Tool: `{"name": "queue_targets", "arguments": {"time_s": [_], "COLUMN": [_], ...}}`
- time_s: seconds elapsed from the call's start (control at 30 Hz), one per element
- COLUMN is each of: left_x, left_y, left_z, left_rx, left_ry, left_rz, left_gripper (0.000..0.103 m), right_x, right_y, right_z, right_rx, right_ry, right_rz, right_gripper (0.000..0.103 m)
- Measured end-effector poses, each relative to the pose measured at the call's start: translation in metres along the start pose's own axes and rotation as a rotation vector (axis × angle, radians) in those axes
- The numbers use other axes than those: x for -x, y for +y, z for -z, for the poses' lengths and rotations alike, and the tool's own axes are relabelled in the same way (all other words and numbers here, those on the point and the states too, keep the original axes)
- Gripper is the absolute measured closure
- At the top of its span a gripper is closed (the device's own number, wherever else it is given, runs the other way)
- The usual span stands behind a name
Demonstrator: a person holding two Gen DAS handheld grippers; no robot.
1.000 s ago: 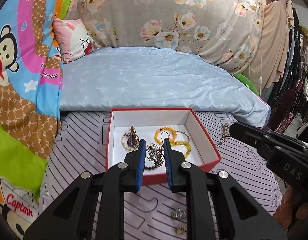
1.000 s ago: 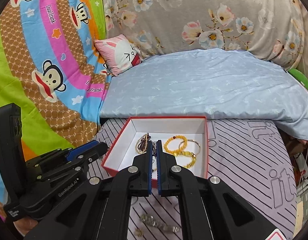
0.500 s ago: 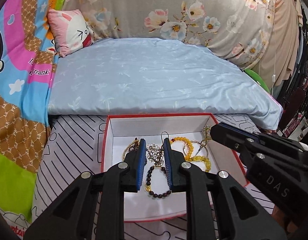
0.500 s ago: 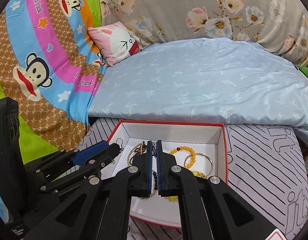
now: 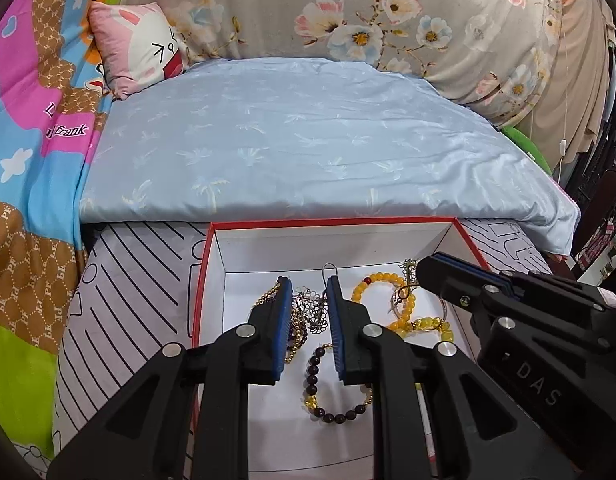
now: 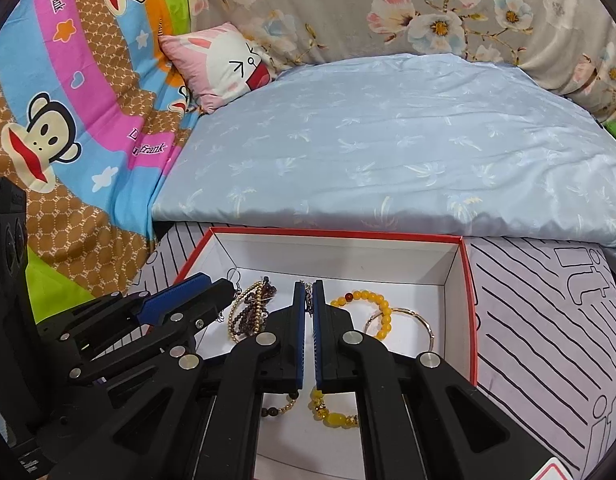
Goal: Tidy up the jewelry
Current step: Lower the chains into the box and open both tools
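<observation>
Box: red-rimmed white cardboard, holding beaded bracelets;
Left gripper: angling down, clasping filigree earring;
Right gripper: pinching thin chain.

A red box with white inner walls stands open on the striped bed cover, and the jewelry lies on its white floor. Near the left side there is a tangle of small gold and dark red beads. In the middle hangs a silver filigree earring with flower shapes and a thin wire hook, gripped between blue pads. In front of it lies a bracelet of dark round beads with some gold ones, in an open loop. To the right lies a bracelet of yellow beads, with one dark red bead, and partly over it a thin gold bangle. Another yellow bead piece lies nearer the front wall.
</observation>
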State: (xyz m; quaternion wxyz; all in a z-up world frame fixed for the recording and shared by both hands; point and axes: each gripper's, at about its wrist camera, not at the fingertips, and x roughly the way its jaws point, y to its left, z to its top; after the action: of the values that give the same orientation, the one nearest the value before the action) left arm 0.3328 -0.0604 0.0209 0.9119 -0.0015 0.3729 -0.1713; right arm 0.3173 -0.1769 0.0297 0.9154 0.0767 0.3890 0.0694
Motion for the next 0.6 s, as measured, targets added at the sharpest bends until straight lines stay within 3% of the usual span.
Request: {"name": "queue_targets", "arguments": {"time_s": [0.33, 0.43, 0.6], "left_x": [-0.009, -0.012, -0.013], "left_y": [0.003, 0.004, 0.006], "left_z": [0.002, 0.002, 0.003], "left_rx": [0.001, 0.006, 0.013], "left_ry": [0.016, 0.02, 0.017], "left_rz": [-0.006, -0.018, -0.035], "left_gripper": [0.085, 0.083, 0.075], "right_x": [-0.012, -0.012, -0.011], "right_y": [0.003, 0.005, 0.005], "right_z": [0.002, 0.003, 0.003], "right_rx": [0.015, 0.022, 0.021], "right_ry": [0.021, 0.012, 0.01], "right_rz": [0.001, 0.016, 0.022], "right_gripper": [0.1, 0.093, 0.091]}}
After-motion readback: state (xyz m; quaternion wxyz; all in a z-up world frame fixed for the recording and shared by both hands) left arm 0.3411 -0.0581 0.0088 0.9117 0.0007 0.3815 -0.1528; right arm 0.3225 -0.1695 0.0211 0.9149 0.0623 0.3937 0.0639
